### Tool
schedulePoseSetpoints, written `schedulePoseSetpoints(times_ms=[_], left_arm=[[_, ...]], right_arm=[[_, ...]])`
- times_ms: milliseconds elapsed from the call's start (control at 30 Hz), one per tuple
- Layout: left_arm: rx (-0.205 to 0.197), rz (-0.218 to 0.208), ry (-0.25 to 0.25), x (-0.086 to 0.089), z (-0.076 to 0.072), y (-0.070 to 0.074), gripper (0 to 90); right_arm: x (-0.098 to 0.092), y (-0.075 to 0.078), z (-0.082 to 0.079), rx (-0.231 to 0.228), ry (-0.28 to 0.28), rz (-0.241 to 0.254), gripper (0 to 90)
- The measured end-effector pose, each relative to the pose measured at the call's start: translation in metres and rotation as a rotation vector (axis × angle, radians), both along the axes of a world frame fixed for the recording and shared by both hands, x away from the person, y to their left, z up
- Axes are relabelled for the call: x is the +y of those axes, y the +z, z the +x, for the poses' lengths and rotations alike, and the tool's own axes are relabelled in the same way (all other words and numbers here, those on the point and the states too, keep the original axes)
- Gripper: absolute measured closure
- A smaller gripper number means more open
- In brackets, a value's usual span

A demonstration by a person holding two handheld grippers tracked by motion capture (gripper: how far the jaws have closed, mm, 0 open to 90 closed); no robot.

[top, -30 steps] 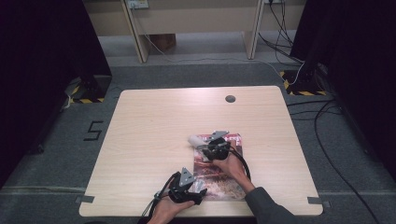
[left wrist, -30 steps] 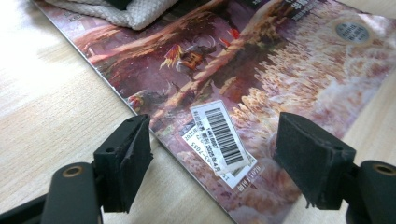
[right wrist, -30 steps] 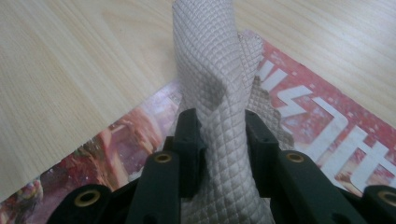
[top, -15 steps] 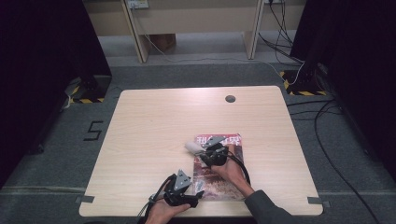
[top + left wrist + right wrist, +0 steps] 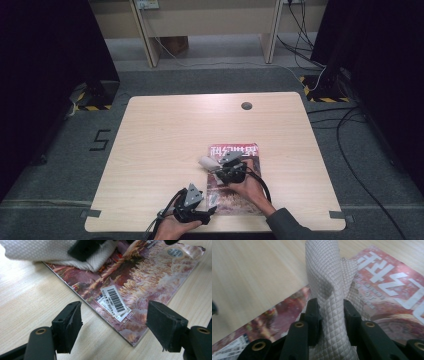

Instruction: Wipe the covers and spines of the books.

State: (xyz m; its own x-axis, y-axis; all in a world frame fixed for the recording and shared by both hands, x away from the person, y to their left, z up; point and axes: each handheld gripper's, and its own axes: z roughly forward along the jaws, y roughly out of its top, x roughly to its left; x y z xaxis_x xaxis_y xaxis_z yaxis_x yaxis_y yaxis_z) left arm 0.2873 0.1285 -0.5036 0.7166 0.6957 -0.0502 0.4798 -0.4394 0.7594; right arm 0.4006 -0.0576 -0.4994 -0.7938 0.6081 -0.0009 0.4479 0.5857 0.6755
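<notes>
Honestly, this looks like wiping down a glossy red-and-brown magazine [image 5: 234, 177] with a bunched white waffle-textured cloth [image 5: 329, 290], so the trick is to keep the cover from sliding while the rag drags across it. The right gripper [image 5: 220, 169] is clenched on the cloth, pinched tight between both black jaws with the rest of the fabric sticking out past the tips, pressed onto the magazine's left edge about halfway up. The left gripper [image 5: 212, 202] is released, jaws spread wide with nothing in them, hovering over the near left corner by the white barcode sticker [image 5: 115, 301]. I'd plant that open one flat on the corner first, then stroke with light pressure. The magazine lies flat on the light wooden table [image 5: 165, 140], near side, a bit right of centre.
</notes>
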Motion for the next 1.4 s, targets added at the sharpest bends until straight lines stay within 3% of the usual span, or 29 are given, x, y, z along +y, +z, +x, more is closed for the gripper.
schedulePoseSetpoints(times_ms=[200, 533, 700, 933, 1200, 1400], left_arm=[[-0.005, -0.004, 0.007, 0.003, 0.000, 0.001, 27.7], [-0.006, 0.007, 0.003, 0.002, 0.000, 0.000, 28.2], [-0.007, 0.004, -0.010, 0.001, -0.001, 0.000, 30.6], [-0.006, 0.007, -0.029, -0.002, -0.003, -0.001, 32.3], [0.001, 0.020, -0.064, -0.005, -0.005, -0.003, 34.7], [0.012, 0.029, -0.087, -0.009, -0.006, -0.005, 35.1]], right_arm=[[-0.012, 0.001, 0.001, 0.007, -0.031, -0.006, 71.4], [-0.073, 0.004, 0.009, 0.001, -0.209, -0.026, 71.6], [-0.097, 0.004, 0.009, 0.006, -0.268, -0.018, 71.6], [-0.104, 0.004, 0.008, -0.002, -0.291, -0.020, 71.6], [-0.096, 0.005, -0.001, -0.016, -0.245, -0.045, 71.6], [-0.111, 0.004, 0.009, -0.024, -0.320, -0.041, 71.7]])
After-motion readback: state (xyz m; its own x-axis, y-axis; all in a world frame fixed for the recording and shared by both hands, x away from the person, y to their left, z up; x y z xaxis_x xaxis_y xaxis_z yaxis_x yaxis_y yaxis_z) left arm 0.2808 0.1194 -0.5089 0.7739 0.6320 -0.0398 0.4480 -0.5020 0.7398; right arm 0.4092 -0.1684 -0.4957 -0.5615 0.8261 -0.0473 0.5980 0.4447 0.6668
